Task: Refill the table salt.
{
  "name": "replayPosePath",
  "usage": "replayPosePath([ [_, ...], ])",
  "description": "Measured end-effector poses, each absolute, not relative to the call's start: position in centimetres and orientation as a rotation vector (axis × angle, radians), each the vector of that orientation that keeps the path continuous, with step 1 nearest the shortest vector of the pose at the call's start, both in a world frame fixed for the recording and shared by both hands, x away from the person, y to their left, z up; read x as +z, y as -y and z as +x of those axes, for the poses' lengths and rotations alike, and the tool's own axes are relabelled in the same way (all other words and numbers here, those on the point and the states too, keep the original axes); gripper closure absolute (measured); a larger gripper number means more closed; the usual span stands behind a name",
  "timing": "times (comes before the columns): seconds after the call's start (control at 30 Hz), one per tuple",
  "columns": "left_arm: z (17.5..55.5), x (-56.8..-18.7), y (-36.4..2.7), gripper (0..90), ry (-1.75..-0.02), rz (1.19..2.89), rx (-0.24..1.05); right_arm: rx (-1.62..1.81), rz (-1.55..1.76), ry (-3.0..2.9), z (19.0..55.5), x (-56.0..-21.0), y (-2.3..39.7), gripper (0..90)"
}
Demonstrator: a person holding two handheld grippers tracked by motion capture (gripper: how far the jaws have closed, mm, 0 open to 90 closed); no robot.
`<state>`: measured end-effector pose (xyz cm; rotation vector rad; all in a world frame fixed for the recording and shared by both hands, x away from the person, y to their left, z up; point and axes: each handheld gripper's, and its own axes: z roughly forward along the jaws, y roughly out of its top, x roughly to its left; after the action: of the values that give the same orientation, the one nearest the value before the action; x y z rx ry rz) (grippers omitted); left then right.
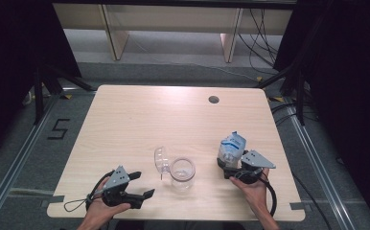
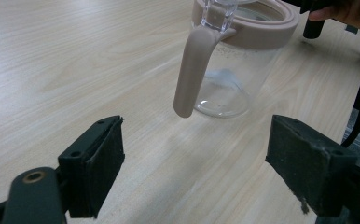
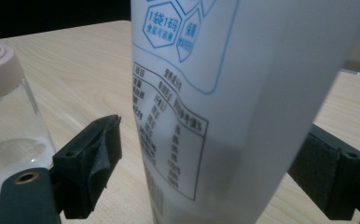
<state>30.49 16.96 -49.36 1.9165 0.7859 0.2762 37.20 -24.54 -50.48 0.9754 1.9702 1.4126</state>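
Glass with a pinkish rim, the jar (image 1: 181,173) stands open near the front middle of the wooden table (image 1: 140,115), and its clear lid (image 1: 161,159) is flipped up on the left side, with the beige clasp (image 2: 193,70) hanging down in the left gripper view. A little white remainder seems to lie on the bottom of the jar.

To the right of the jar, the right gripper (image 1: 234,167) has the white and blue pouch (image 1: 232,146) between its jaws; in the right gripper view the pouch (image 3: 243,102) stands upright, but the pads are a little apart from its sides, so I cannot tell if the grip is already firm.

The left gripper (image 1: 142,184) rests left of the jar with its jaws wide and nothing between them.

I judge that the step in hand is taking the pouch in order to pour into the jar. The next move calls for a sure grip, then lifting the pouch and tipping its mouth over the rim. The left gripper could steady the jar, because a light glass jar may slide or tip.
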Motion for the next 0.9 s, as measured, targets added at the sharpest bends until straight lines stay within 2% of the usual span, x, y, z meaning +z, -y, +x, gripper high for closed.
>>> replayPosePath([
  [0.33,30.4,-49.3,-16.9,18.2,-0.791,1.919,0.280,1.401,0.980,-1.978,37.6,-50.9,24.2,16.8],
  [0.9,30.3,-49.3,-16.9,18.2,-0.794,1.917,0.280,1.396,1.034,-1.963,38.1,-51.4,24.2,23.6],
])
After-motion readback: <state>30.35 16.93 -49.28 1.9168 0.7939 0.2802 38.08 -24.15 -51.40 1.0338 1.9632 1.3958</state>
